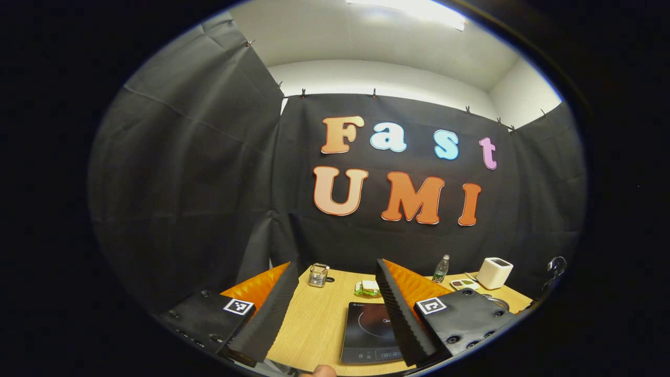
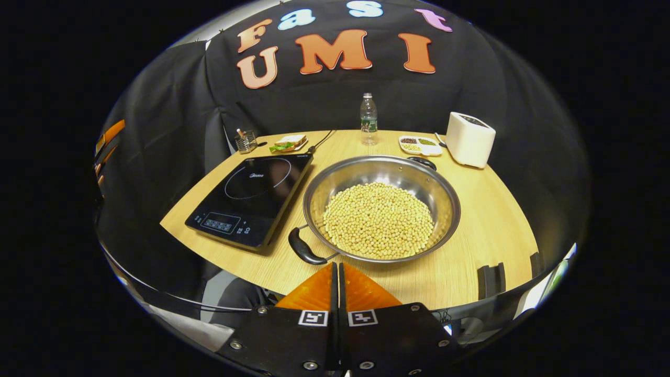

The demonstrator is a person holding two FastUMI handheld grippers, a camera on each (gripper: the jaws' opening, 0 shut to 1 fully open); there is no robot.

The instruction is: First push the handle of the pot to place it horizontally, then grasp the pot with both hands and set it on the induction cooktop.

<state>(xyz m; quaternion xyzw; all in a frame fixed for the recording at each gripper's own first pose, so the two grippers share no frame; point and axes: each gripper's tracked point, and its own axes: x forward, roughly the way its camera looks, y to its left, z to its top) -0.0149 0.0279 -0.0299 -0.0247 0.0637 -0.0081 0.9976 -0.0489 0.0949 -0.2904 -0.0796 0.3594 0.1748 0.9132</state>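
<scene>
Loaded with beans, the steel pot [image 2: 382, 209] looks heavy and slick, so grip its 2 handles; left gripper [image 1: 335, 314] gapes apart, right gripper [image 2: 337, 272] is pressed together, empty.

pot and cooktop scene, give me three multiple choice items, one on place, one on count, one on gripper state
1. Where is the pot?
A. on the induction cooktop
B. on the table beside the cooktop
C. held in the air

2. How many water bottles stand on the table?
A. one
B. two
C. three

3. How do the right gripper jaws stand?
A. wide open
B. shut on the pot handle
C. shut, holding nothing

Answers:
1 B, the pot rests on wood to the right of the cooktop.
2 A, a single bottle stands at the far edge.
3 C, the jaws meet short of the handle.
</scene>
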